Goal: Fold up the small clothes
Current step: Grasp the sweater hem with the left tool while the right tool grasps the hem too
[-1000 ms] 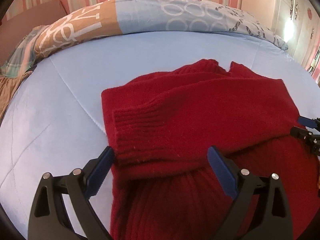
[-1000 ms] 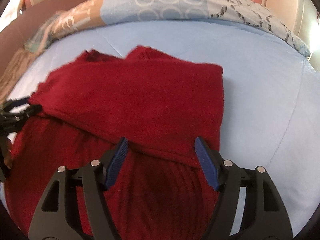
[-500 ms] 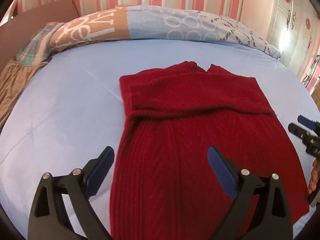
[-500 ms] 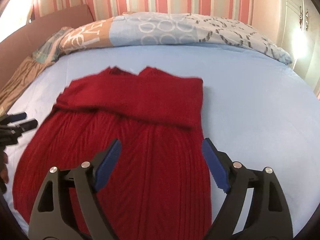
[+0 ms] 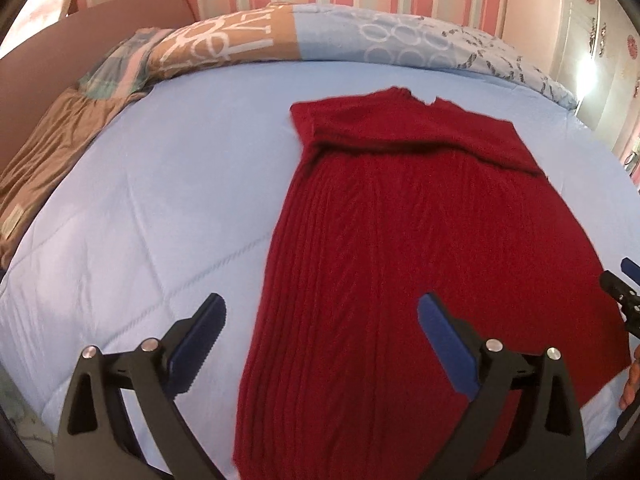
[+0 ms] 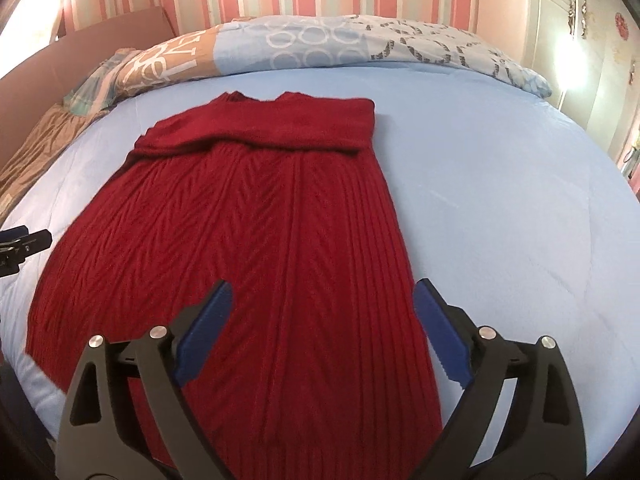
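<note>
Red ribbed knit, a sweater (image 5: 420, 248), spread flat on the pale blue bed (image 5: 160, 184), collar end far, hem end near and cut off by the bottom edge of both views. At far left, a brown cloth (image 5: 44, 160) bunched on the bed's edge, partly out of frame; beyond it a patterned duvet (image 5: 320, 36) rolled along the head of the bed, its lettering too warped to read. Left gripper (image 5: 322, 338) above the sweater's left border, fingers (image 5: 200, 344) spread wide and holding nothing: left finger over bare bed, right finger over the knit, the garment's left edge running between them. Sleeves folded in across the chest, forming a thick band near the collar; cuffs not clearly made out. Right gripper (image 6: 324, 328) above the sweater's right border, fingers (image 6: 440, 332) just widened further, wide apart and empty, the garment's right edge under the right finger. At far right in the left view, fingertips of a hand (image 5: 630, 384) barely showing, clipped by the frame.
</note>
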Action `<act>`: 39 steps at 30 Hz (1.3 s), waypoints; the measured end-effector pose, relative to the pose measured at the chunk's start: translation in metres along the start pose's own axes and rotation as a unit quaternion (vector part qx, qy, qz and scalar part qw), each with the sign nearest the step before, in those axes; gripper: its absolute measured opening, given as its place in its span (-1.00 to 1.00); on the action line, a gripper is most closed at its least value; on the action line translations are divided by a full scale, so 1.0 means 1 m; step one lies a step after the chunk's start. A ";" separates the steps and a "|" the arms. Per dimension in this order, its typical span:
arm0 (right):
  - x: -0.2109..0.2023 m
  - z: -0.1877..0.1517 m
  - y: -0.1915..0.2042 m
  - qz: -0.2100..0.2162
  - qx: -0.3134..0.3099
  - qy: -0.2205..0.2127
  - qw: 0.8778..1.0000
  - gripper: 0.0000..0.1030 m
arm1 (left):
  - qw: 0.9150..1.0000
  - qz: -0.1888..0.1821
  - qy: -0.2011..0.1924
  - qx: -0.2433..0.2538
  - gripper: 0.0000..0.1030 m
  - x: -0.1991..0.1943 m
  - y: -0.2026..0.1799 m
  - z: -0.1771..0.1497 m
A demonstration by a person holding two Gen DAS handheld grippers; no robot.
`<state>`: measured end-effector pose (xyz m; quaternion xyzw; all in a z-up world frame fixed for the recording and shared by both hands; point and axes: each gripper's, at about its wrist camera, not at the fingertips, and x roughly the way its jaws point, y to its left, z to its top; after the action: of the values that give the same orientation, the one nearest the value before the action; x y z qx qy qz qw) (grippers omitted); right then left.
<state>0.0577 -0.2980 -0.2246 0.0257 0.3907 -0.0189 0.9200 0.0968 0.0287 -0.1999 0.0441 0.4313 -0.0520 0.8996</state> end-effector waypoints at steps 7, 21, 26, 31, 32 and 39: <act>-0.028 -0.037 0.002 -0.018 -0.015 -0.003 1.000 0.78 | 0.999 0.031 0.005 0.021 0.89 -0.013 0.000 -0.039; -0.049 -0.067 -0.004 -0.011 -0.006 0.006 1.000 0.78 | 0.999 -0.016 0.029 0.004 0.89 -0.018 0.015 -0.091; -0.050 -0.064 0.002 -0.010 -0.013 -0.003 1.000 0.78 | 0.999 -0.028 0.045 0.001 0.89 -0.014 0.019 -0.102; -0.051 -0.066 0.002 -0.011 -0.009 -0.005 1.000 0.78 | 0.997 -0.046 0.063 -0.001 0.89 -0.010 0.017 -0.111; -0.051 -0.067 0.002 -0.013 -0.010 -0.004 1.000 0.78 | 0.997 -0.051 0.063 -0.002 0.89 -0.009 0.017 -0.112; -0.052 -0.074 -0.008 -0.026 -0.006 0.005 1.000 0.78 | 0.996 -0.058 0.069 0.007 0.75 -0.010 0.015 -0.114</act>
<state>-0.0324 -0.3002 -0.2386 0.0096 0.3959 -0.0405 0.9174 0.0047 0.0587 -0.2624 0.0291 0.4937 -0.1042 0.8629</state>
